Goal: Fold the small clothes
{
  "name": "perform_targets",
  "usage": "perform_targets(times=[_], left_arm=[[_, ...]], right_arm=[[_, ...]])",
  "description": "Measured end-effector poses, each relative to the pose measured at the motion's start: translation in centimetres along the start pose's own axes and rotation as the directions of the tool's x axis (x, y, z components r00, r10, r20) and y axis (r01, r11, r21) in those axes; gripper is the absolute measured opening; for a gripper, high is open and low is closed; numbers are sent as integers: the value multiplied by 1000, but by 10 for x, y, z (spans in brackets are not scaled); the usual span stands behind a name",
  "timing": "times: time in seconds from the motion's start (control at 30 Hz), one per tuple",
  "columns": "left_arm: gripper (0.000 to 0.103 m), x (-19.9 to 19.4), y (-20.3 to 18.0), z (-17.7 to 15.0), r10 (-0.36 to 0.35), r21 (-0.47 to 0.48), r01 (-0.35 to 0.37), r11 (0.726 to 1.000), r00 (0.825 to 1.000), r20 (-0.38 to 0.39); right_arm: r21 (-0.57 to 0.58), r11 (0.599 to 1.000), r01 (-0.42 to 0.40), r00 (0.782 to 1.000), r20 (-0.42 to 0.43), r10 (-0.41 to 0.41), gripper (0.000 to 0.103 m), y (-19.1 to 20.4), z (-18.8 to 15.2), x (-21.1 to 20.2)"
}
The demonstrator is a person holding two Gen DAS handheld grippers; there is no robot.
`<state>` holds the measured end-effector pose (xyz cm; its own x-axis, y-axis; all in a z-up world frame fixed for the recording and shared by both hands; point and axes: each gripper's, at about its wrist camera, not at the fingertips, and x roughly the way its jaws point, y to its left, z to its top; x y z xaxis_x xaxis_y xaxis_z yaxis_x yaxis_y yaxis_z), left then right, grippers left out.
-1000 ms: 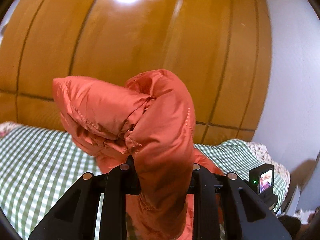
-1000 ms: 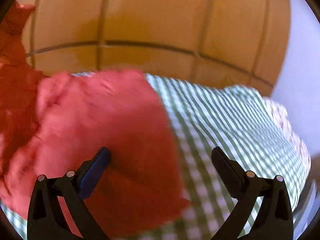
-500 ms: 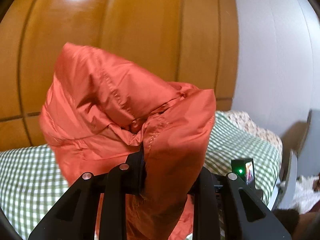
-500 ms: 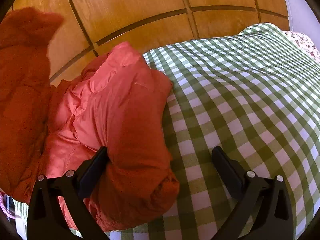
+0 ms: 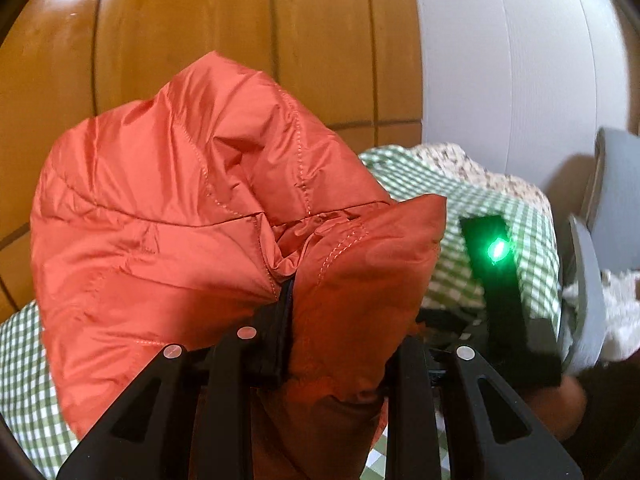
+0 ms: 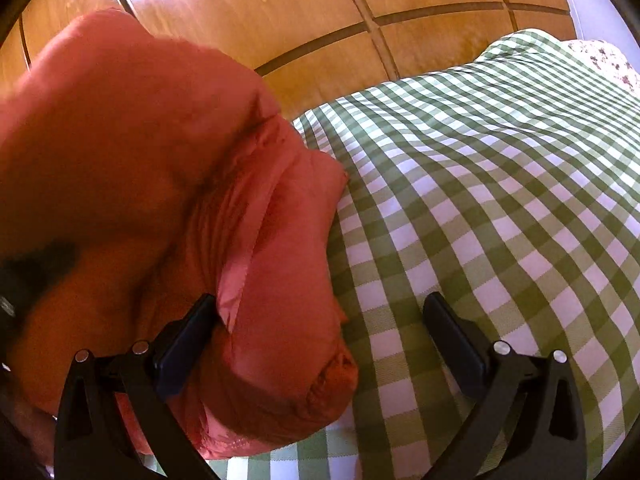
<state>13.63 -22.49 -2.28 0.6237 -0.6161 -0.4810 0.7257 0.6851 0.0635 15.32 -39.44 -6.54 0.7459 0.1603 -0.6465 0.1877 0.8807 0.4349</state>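
Although the orange padded jacket (image 5: 192, 216) was already gathered into a thick bundle, the fold looked unfinished: in the left wrist view it filled the centre and left of the frame, raised off the bed, with the left gripper (image 5: 340, 344) pinching a seamed edge of it between nearly closed jaws. In the right wrist view the same jacket (image 6: 168, 184) took up the left half of the frame, its lower part lying on the green checked cover (image 6: 500, 200), and the right gripper (image 6: 320, 344) stood spread wide, one finger beside the cloth and the other over bare cover, pressing nothing. By that showing, one layer was doubled over and had yet to be laid flat and squared; any further folds could not be judged.

For room, the checked cover ran bare across the right half of the right wrist view, ample space to lay the bundle down. The wooden panelled wall (image 6: 360, 8) closed off the top of both views. At the right of the left wrist view the bed's edge fell away toward a white wall (image 5: 520, 60) and grey objects too blurred to name.
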Motion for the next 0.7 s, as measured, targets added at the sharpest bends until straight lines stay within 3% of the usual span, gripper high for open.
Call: perform_targets(times=[0.17,0.23,0.3,0.37,0.47,0.57,0.63,0.7], left_arm=[[26,7,-10,-8,9,61,-9,998,1000,-14],[26,5,-8,-10,13,66,-12,998,1000,-13],[28,5,-8,-10,15,75,-14,997,1000,-13],[28,7,-8,-11,18,82,-17,997,1000,-13],[28,7,-11,-10,27,98,-26,995,999,-16],[29,13,-21,-13,37,115,-35,993,999,-16],[34,12,-22,-14,34,125,-32,992,999,-15],[35,10,-26,-15,43,146,-41,988,999,-12]], right_arm=[[27,993,114,992,55,-115,101,-18,6,-41],[86,983,160,978,122,-169,101,-29,23,-69],[91,987,130,970,193,-146,101,-25,41,-93],[6,998,66,965,252,-66,101,0,65,-113],[-176,984,8,973,227,33,101,52,93,-112],[-339,940,37,980,194,32,101,104,111,-92],[-401,916,20,988,149,43,101,126,119,-68],[-430,901,51,994,108,-5,101,133,123,-40]])
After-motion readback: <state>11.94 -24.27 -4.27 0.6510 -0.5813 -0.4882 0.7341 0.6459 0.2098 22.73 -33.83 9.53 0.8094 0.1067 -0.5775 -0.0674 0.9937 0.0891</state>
